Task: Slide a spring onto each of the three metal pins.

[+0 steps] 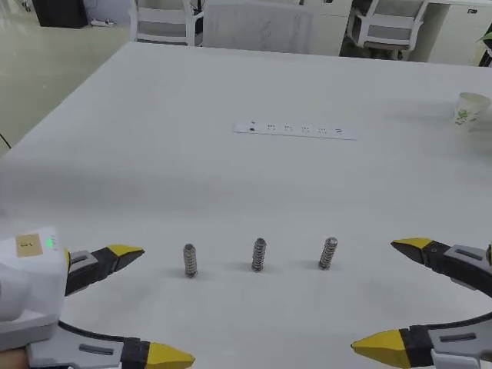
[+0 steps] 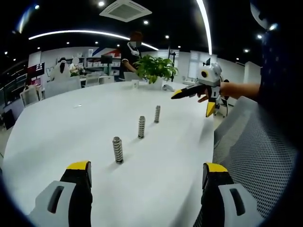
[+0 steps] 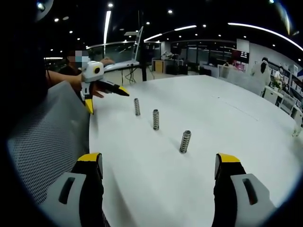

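- White table [image 1: 231, 177]: takes up most of the head view. Near edge cut off by the frame bottom, far right corner cut off at the frame side.
- Chairs [image 1: 257, 27]: row along the top edge of the head view, behind the table. Backs cropped, details soft.
- Mesh chair back [image 2: 255, 142]: right side of the left gripper view, partly lost in the dark surround.
- Left gripper [image 1: 150, 304]: lower left of the head view, jaws spread wide with nothing between the yellow tips. Body cut off by the frame corner.
- Right gripper [image 1: 390, 295]: lower right of the head view, jaws likewise wide apart and holding nothing. Body cut off at the right edge.
- Power strip [image 1: 294, 130]: flat on the table, upper centre, well apart from the springs. Markings too small to read.
- Paper cup [image 1: 470, 108]: upper right, close against the frame edge. Print blurred.
- Left spring [image 1: 190, 260], middle spring [image 1: 259, 254], right spring [image 1: 329, 253]: upright in a row, lower centre of the head view, between the two grippers and touched by neither. Right one leans slightly.
- Pins: covered by the coils, cannot be made out separately.
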The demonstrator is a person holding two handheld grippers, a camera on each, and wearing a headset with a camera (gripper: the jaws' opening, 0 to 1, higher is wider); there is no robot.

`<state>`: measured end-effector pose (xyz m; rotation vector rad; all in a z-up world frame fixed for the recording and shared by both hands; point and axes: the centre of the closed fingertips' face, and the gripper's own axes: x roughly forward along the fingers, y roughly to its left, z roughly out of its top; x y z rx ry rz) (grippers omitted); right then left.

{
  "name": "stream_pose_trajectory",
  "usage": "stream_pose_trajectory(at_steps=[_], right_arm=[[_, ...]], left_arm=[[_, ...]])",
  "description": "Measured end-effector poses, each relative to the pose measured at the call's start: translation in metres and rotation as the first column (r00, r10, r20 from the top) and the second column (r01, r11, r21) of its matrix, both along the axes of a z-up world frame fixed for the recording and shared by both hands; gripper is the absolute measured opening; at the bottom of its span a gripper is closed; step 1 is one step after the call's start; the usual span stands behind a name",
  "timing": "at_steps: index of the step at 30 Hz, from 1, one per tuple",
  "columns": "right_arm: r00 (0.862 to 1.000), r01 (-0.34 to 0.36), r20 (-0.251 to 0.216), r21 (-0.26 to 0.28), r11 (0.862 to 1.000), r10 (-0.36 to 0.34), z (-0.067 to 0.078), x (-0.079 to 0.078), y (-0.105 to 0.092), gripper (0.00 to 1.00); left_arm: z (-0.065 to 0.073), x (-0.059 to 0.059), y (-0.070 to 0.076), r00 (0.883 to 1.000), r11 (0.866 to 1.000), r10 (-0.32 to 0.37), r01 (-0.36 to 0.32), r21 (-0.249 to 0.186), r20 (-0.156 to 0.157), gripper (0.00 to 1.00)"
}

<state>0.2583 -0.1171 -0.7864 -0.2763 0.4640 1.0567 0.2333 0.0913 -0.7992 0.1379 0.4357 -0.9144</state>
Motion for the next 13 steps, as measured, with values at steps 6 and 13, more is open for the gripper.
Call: stream_pose_trajectory(at_steps=[6, 13], right_arm=[[1.0, 0.003, -0.001, -0.014, 1.0, -0.003, 0.001, 0.0008, -0.005, 0.99], [1.0, 0.013, 0.006, -0.018, 1.0, -0.013, 0.005, 0.0056, -0.0082, 0.99]], left_arm=[[0.0001, 0.002, 0.0, 1.0, 1.0, 0.001, -0.001, 0.001, 0.001, 0.94], [0.0022, 0.0041, 0.0002, 1.0, 1.0, 0.001, -0.001, 0.002, 0.004, 0.94]])
